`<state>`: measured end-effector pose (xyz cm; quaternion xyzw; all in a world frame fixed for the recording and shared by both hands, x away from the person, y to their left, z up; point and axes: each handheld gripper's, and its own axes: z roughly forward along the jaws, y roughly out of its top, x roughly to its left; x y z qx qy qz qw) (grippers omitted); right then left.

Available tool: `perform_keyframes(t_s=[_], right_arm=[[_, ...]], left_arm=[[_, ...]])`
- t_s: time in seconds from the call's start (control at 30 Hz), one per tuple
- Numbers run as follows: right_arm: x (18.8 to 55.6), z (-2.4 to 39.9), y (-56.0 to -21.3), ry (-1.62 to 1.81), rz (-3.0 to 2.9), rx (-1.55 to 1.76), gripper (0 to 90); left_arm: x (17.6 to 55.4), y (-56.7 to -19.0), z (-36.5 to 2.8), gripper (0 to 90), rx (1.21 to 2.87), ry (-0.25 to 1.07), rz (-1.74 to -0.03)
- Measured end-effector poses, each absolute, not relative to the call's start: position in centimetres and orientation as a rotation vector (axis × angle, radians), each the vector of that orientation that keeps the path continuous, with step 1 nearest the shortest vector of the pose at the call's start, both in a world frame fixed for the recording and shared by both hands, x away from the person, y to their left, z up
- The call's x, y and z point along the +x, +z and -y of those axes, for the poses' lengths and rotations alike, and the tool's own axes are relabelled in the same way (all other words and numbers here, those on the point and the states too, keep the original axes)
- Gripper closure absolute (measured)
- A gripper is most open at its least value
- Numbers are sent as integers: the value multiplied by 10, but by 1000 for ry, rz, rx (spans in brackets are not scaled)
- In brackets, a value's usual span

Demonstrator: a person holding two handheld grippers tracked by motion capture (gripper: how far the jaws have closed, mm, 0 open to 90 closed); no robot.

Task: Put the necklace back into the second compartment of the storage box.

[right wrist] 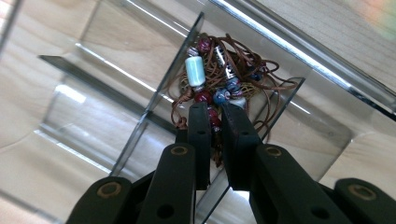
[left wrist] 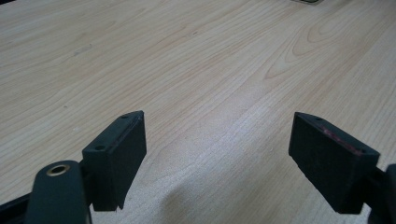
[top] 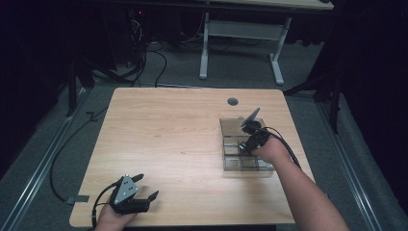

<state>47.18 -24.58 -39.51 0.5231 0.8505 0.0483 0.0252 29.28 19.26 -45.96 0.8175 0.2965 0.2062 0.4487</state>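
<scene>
A clear plastic organizer box (top: 232, 126) with several compartments sits on the right half of the wooden table. My right gripper (top: 248, 143) reaches down into one of its compartments. In the right gripper view, the right gripper (right wrist: 215, 112) is shut on a tangled brown-cord necklace (right wrist: 219, 79) with pale blue, dark red and blue beads, bunched inside a compartment beside a clear divider (right wrist: 163, 93). My left gripper (top: 144, 187) rests near the table's front left edge. In the left gripper view, the left gripper (left wrist: 217, 140) stands open over bare wood with nothing between its jaws.
The wooden table (top: 163, 134) has a round cable hole (top: 233, 101) at the back. A black cable (top: 62, 154) runs off the left edge to the floor. Behind stands another desk with white legs (top: 204, 45).
</scene>
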Motion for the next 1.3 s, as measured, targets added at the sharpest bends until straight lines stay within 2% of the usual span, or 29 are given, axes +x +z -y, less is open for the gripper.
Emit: perform_keyframes(t_s=[0.27, 0.37, 0.47, 0.87, 1.3], right_arm=[[477, 246, -405, 135, -2641, 1635, 823], [476, 246, -400, 159, -2635, 1641, 766], [474, 246, -389, 191, -2624, 1643, 749], [456, 253, -359, 229, -2629, 1664, 784], [425, 258, -359, 220, -2634, 1703, 798]], left_arm=[[293, -460, -193, 195, 2025, 509, -734], [293, -460, -192, 195, 2025, 509, -733], [293, -460, -192, 195, 2028, 510, -732], [293, -460, -192, 195, 2026, 512, -733], [293, -460, -192, 194, 2023, 513, -736]])
